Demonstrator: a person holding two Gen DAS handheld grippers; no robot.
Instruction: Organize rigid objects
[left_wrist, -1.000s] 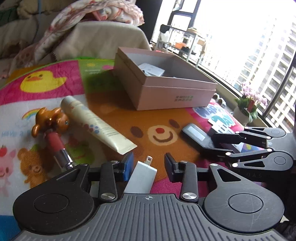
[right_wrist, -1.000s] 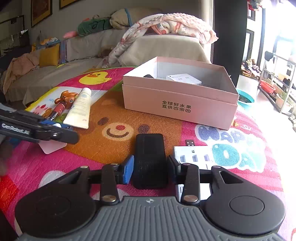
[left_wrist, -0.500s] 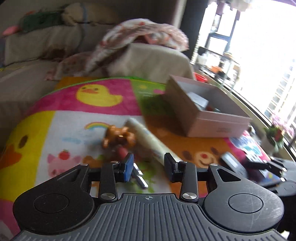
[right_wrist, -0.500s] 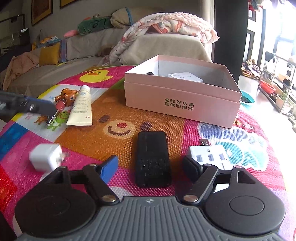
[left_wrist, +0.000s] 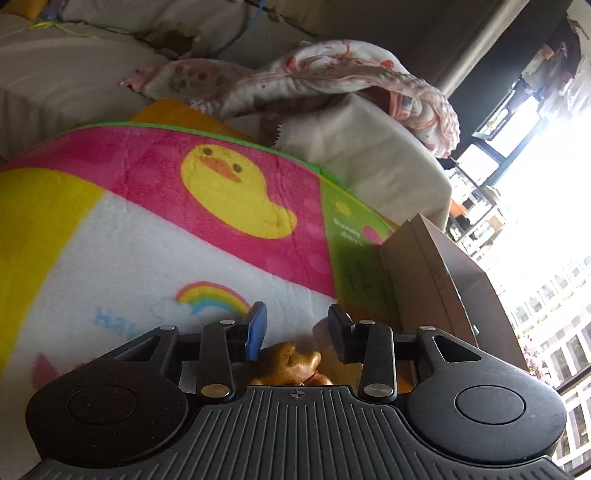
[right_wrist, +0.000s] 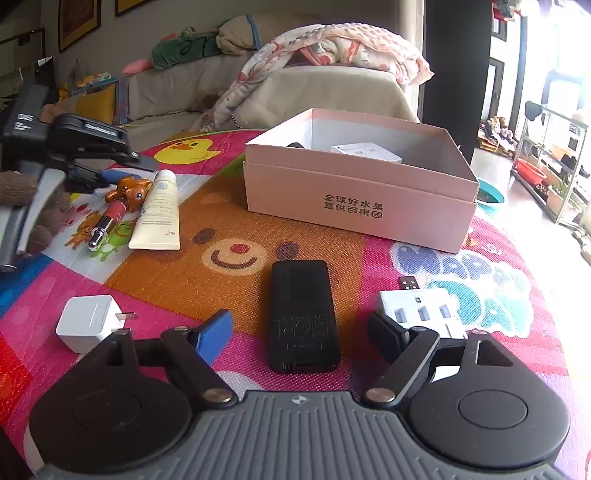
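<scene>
My left gripper (left_wrist: 297, 330) is open just over the brown bear-topped lipstick (left_wrist: 293, 363); the right wrist view shows that gripper (right_wrist: 88, 162) beside the lipstick (right_wrist: 118, 203) and the cream tube (right_wrist: 159, 212). My right gripper (right_wrist: 303, 332) is wide open and empty, its jaws either side of the black remote-like device (right_wrist: 301, 310) lying on the mat. A white charger plug (right_wrist: 90, 321) lies to its left, a white USB hub (right_wrist: 421, 314) to its right. The open pink box (right_wrist: 362, 199) holds a white box (right_wrist: 365, 152).
Everything lies on a colourful cartoon mat (right_wrist: 229, 254). A sofa with a blanket (right_wrist: 332, 48) stands behind it. Shelving (right_wrist: 554, 158) and windows are at the right. The pink box's side (left_wrist: 424, 280) is close to the right of my left gripper.
My left gripper moved away from the charger plug, left and forward to the bear lipstick. My right gripper opened wide and let go of the black device.
</scene>
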